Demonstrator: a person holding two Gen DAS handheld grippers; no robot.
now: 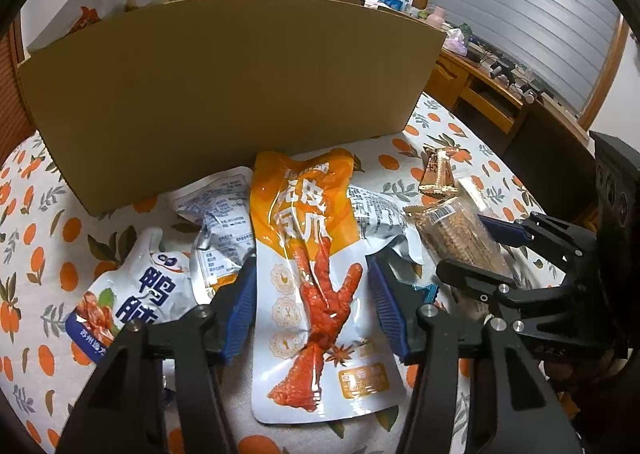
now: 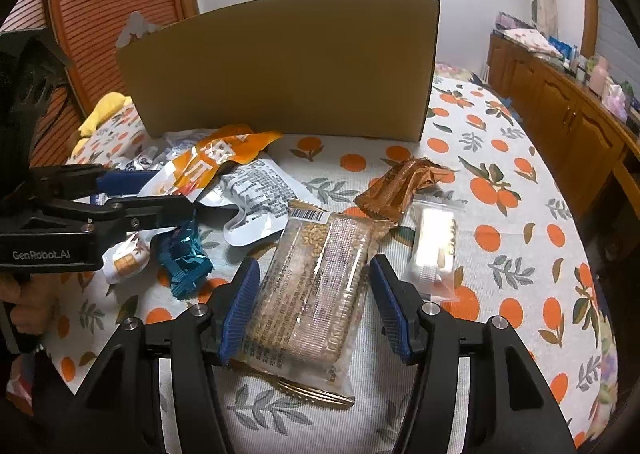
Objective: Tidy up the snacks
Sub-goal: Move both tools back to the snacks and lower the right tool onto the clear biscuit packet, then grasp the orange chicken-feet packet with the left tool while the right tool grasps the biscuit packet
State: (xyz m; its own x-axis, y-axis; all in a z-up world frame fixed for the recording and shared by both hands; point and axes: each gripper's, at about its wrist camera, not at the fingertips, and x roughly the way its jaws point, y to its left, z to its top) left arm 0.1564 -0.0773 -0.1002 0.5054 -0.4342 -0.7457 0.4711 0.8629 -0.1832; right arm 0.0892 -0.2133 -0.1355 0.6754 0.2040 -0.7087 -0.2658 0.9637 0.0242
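An orange and white chicken-feet pouch (image 1: 316, 286) lies on the orange-print tablecloth (image 1: 40, 234), in front of an open cardboard box (image 1: 224, 86). My left gripper (image 1: 312, 270) straddles the pouch, both blue pads touching its side edges. A clear pack of sesame bars (image 2: 316, 286) sits between the pads of my right gripper (image 2: 314, 266), which is closed against its sides. In the left wrist view the right gripper (image 1: 464, 244) comes in from the right, over the sesame pack (image 1: 452, 230). In the right wrist view the left gripper (image 2: 172, 190) comes in from the left.
Loose snacks lie around: a white and blue pouch (image 1: 136, 294), a silver pouch (image 1: 224, 222), a brown wrapper (image 2: 400, 182), a small clear packet (image 2: 434, 250) and a teal wrapper (image 2: 184, 258). Wooden cabinets (image 2: 560, 122) stand to the right of the table.
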